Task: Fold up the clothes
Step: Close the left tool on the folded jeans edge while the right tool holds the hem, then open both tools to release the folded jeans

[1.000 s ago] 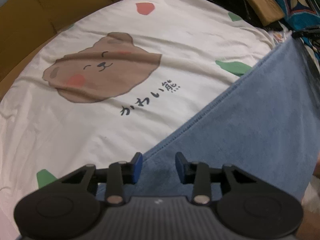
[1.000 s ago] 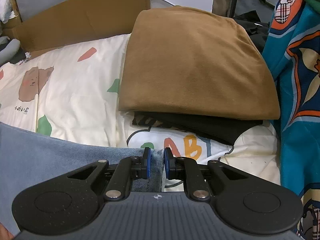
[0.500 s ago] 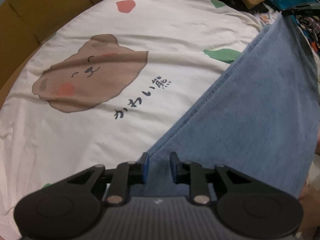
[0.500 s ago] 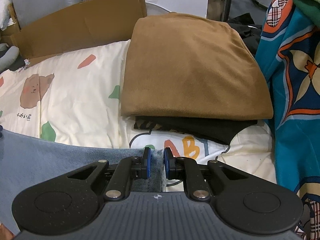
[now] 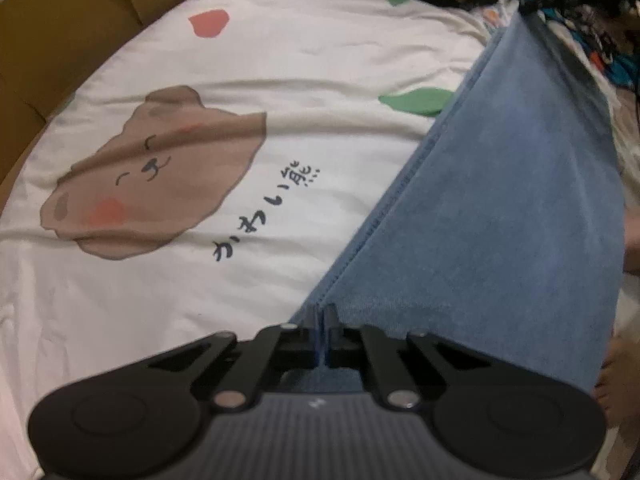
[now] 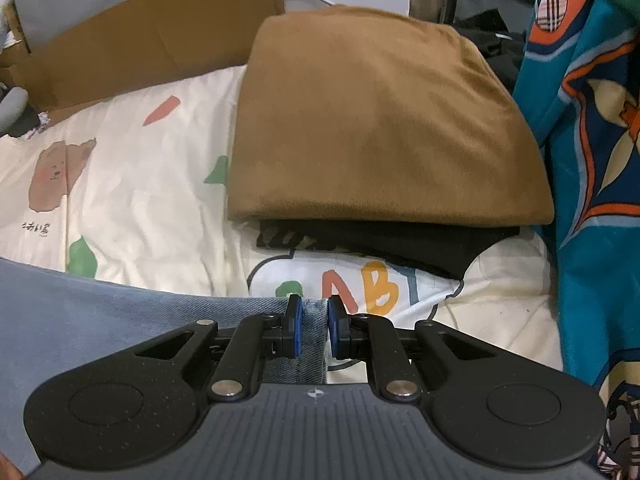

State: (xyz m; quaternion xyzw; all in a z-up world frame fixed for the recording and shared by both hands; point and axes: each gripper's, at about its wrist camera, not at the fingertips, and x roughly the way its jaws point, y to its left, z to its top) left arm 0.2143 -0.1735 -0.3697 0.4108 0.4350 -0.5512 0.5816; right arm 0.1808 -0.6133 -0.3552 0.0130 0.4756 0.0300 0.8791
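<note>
Both tools angled steeply down: left tool, just closed, and right tool clamp jeans.

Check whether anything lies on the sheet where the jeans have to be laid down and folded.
Nothing visible does. Both grippers, left and right, are clamped on the jeans; the bear-print sheet beside them is bare. The folded brown garment lies off to the side.

Bear-print bedsheet; on it blue jeans; black folded garment under brown one

Open sheet beside folded stack
</note>
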